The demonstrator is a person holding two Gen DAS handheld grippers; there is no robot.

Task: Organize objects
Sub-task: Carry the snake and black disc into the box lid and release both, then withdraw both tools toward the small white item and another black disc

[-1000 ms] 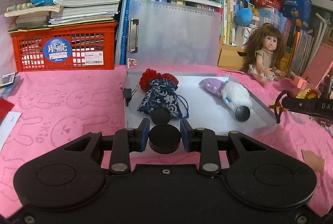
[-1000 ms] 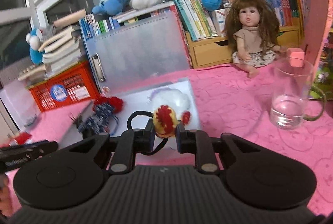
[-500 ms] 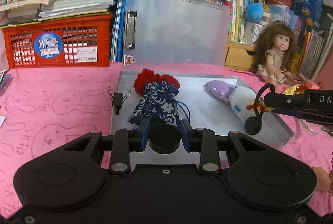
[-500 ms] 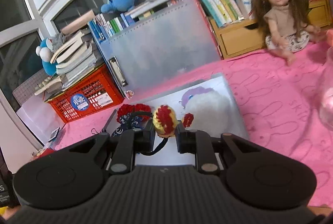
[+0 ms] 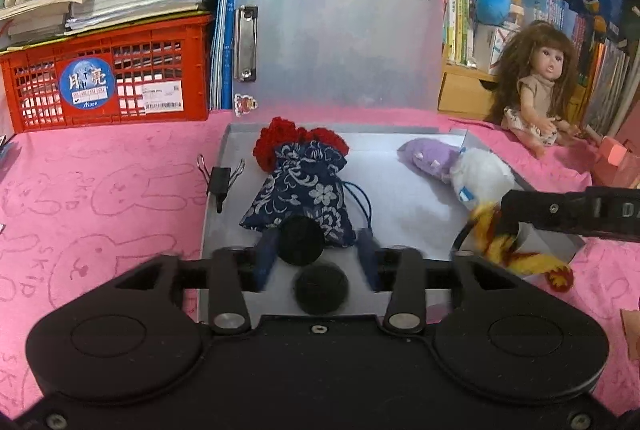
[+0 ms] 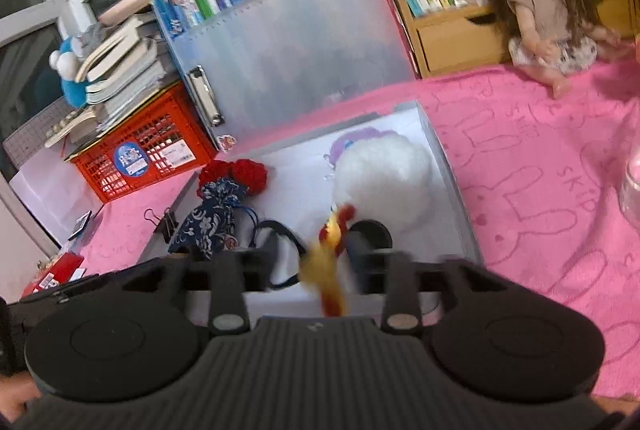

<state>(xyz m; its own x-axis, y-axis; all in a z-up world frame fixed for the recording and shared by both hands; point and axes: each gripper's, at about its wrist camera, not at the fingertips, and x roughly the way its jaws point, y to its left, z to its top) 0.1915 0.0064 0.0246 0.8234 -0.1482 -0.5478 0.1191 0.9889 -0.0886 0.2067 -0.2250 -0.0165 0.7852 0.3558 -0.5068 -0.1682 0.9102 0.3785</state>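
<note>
- Right now a black round puck (image 5: 301,244) sits between the fingers of the left gripper (image 5: 316,250), whose jaws have just been opening; the blue pads stand clear of it on both sides, so it is no longer pinched.
- Just below it, a second dark round shape (image 5: 320,288) shows on the grey tray (image 5: 400,198); whether that is another puck or a shadow, I cannot tell.
- Over on the near right corner of the tray, the right gripper (image 6: 316,250) has its jaws spread, having just been opening, and a yellow-and-red knitted toy (image 6: 328,262) hangs blurred between them, apparently loose of the pads.
- A black cord (image 6: 280,230) loops beside that toy, by the gripper's left finger.
- Farther in on the tray lies a blue flowered pouch (image 5: 298,194), with red knitted flowers (image 5: 280,138) touching its top.
- A white fluffy toy (image 5: 480,174) and a purple plush (image 5: 428,156) lie together on the tray's right side.
- A black binder clip (image 5: 220,178) sits at the tray's left edge.
- The tray rests on a pink cloth (image 5: 100,190) printed with rabbit outlines.
- Behind stands a frosted clipboard (image 5: 340,38), a red basket (image 5: 108,70) stacked with books, and a long-haired doll (image 5: 540,86) seated by the bookshelf.
</note>
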